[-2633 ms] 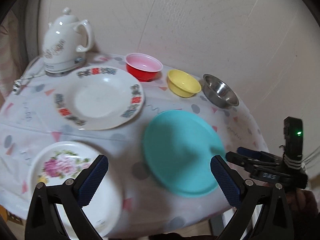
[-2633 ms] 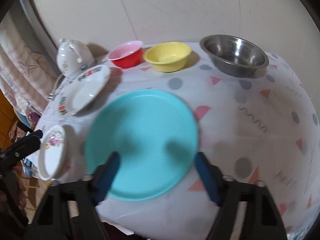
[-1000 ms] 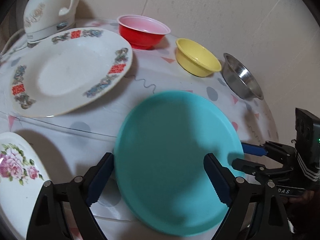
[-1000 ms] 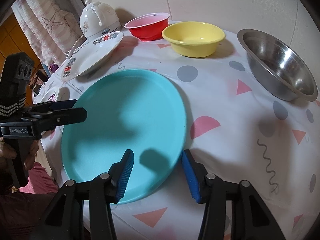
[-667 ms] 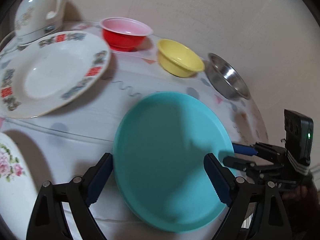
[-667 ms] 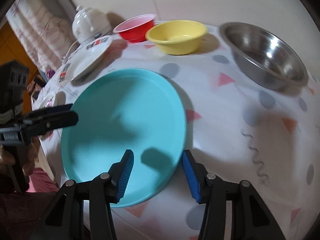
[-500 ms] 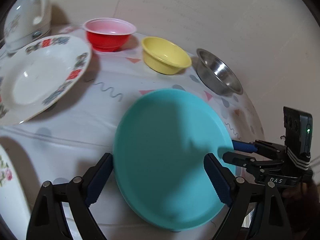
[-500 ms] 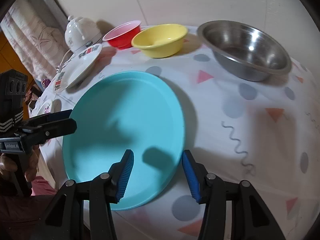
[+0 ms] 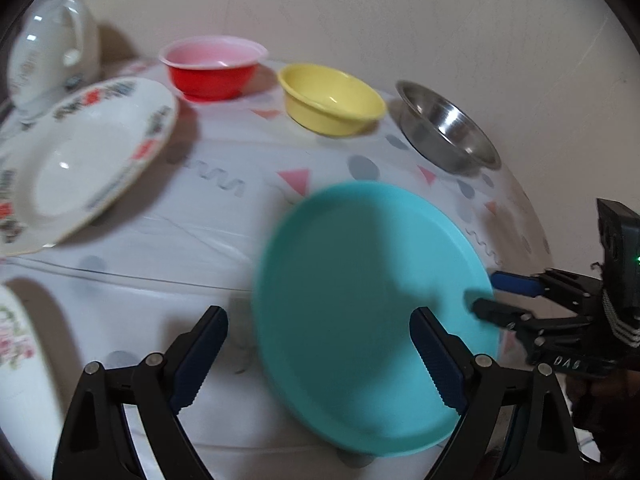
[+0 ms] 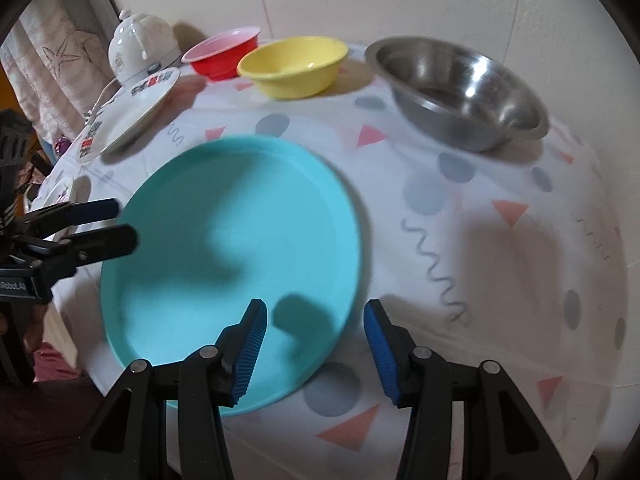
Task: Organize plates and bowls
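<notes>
A turquoise plate [image 9: 360, 288] [image 10: 224, 232] lies flat on the patterned tablecloth [image 9: 224, 208], blurred. My left gripper [image 9: 318, 356] hangs over its near left part, jaws opening. Its right finger is over the plate, its left finger is off the rim, and no pad presses on it. From the right wrist view the left gripper [image 10: 126, 222] sits at the plate's left rim. My right gripper [image 10: 316, 350] is open astride the near right rim without touching. In the left wrist view the right gripper [image 9: 486, 292] straddles the right rim.
Along the back wall stand a red bowl [image 9: 212, 70], a yellow bowl [image 9: 332, 100] and a steel bowl [image 9: 444, 132]. At the left are a patterned white plate [image 9: 80, 156], a white kettle [image 9: 48, 60] and a floral plate [image 9: 16, 344]. The table edge runs close below both grippers.
The turquoise plate has slid right over the cloth and now covers the pink half-circle beside it. In the left wrist view it lies further right, with my left finger off it.
</notes>
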The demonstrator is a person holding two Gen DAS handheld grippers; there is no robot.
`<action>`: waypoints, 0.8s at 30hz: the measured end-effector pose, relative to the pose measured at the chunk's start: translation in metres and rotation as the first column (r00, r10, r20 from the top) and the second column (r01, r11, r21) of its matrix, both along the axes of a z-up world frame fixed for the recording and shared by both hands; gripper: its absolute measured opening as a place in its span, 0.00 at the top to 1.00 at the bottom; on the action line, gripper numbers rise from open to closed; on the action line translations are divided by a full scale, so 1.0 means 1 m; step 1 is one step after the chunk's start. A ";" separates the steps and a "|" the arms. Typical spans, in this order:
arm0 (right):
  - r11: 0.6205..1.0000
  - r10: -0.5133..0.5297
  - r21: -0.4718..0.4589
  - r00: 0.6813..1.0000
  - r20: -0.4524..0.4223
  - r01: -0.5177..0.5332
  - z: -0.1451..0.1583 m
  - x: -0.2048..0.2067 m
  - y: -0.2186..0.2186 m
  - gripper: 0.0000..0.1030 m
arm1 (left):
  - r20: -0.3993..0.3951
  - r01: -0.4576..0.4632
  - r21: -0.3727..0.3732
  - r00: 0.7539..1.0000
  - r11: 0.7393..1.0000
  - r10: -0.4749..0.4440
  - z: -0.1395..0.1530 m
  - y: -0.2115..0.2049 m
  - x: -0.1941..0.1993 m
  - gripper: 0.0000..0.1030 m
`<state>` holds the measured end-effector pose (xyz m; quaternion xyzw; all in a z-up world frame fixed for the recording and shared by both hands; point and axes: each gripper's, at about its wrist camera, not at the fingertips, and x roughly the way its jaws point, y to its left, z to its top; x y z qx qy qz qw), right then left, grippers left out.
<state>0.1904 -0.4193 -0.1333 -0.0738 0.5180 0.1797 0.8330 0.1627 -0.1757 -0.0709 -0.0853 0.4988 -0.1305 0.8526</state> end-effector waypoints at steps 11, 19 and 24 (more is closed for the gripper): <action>0.999 -0.029 0.047 0.993 0.113 0.024 0.033 0.017 0.021 0.43 | 0.149 -0.250 0.138 0.962 0.958 0.229 0.040 0.049 -0.033 0.05; 0.994 0.073 0.075 0.993 0.096 -0.081 0.034 0.017 0.093 0.43 | 0.149 -0.309 0.086 0.944 0.947 0.294 0.052 0.101 -0.037 0.05; 0.989 0.129 0.061 0.988 0.083 -0.134 0.029 0.014 0.142 0.43 | 0.170 -0.320 0.112 0.939 0.941 0.299 0.059 0.130 -0.035 0.05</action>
